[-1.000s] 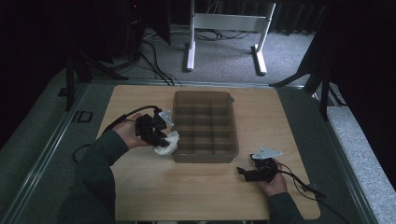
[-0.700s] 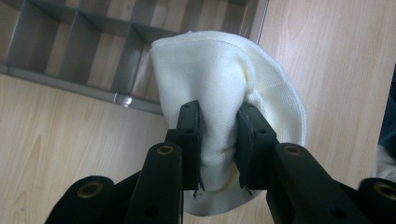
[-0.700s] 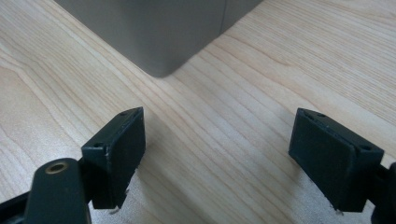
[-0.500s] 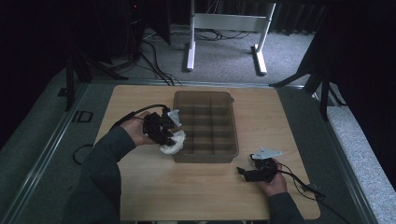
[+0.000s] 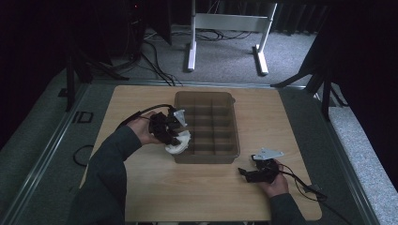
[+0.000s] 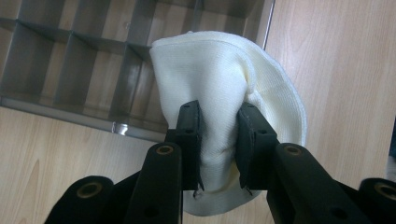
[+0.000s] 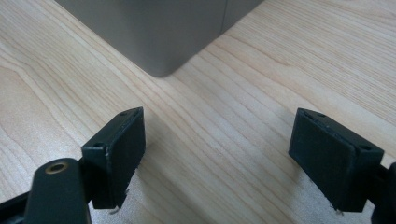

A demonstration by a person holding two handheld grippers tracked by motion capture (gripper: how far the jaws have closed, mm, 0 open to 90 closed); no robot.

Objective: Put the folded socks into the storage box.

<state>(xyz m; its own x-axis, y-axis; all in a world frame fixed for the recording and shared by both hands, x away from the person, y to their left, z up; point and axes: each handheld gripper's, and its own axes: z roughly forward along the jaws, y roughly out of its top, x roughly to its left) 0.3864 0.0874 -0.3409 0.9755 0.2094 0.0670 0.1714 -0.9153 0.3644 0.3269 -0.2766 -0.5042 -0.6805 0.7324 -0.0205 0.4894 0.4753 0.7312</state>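
1. High view: left gripper (image 5: 174,133) sits at the left wall of the compartment box (image 5: 232,123), a brownish see-through organizer in the middle of the wooden table (image 5: 141,187). It pinches a white cloth (image 5: 180,142), a bunched cream-white knit piece that hangs right at the box's near-left edge, partly over the rim. The person's left hand (image 5: 143,131) grips the tool; a dark sleeve comes in from the bottom left.
2. High view, right side: right gripper (image 5: 246,173) rests low on the table near the box's near-right corner, apart from it, held by the right hand (image 5: 274,183). A grey plate is on top and a cable trails off to the right.
3. Left gripper view: both black jaws are pressed onto the white cloth (image 6: 224,93), squeezing a fold between the pads. The rest of the fabric balloons above the jaws. Behind it are the box's empty compartments (image 6: 70,60) and its rim; bare table lies on the right.
4. Right gripper view: jaws spread wide, nothing between them, just wood grain (image 7: 219,154). The box's grey rounded corner (image 7: 161,42) is ahead, close but not touching.
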